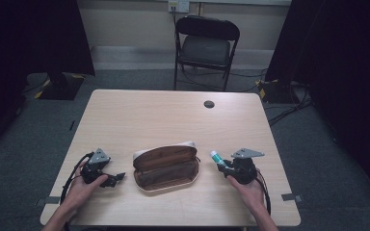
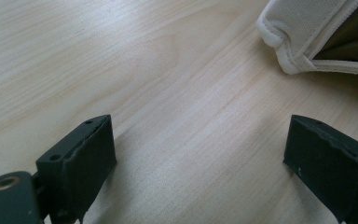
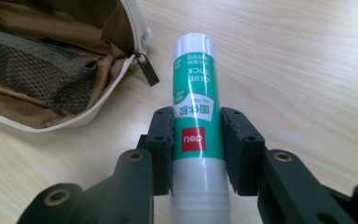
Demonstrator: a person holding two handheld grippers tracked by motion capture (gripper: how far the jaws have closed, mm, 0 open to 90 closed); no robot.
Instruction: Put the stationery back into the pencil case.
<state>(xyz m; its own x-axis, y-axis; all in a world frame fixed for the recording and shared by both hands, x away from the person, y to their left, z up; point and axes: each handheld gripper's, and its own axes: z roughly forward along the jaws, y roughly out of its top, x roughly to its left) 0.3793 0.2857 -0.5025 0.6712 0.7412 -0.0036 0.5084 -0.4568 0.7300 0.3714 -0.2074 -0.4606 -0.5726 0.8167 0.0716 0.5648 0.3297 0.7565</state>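
Glue stick [image 3: 196,121] is seen clamped between the two black jaws of the right gripper [image 3: 196,149], its white cap pointing away toward the upper middle of the right gripper view. In the high view the glue stick [image 1: 217,158] is found right of centre, just beside the right end of the open pencil case [image 1: 166,166], which lies in the lower middle of the table [image 1: 139,115]. The step in hand is judged to be the placing of the stick into the case. For this to be done well, the stick should be carried over the zipped rim, clear of the zip pull [image 3: 148,70], and lowered lengthwise into the brown lining before the grip is eased; a release above the rim could let it roll back onto the wood. The right gripper [image 1: 229,167] is held low at the lower right, aimed up and left toward the case. The left gripper [image 1: 118,177] rests at the lower left, its jaws spread wide with nothing between them, only bare wood and the pale corner of the case [image 2: 307,42] being seen ahead of it
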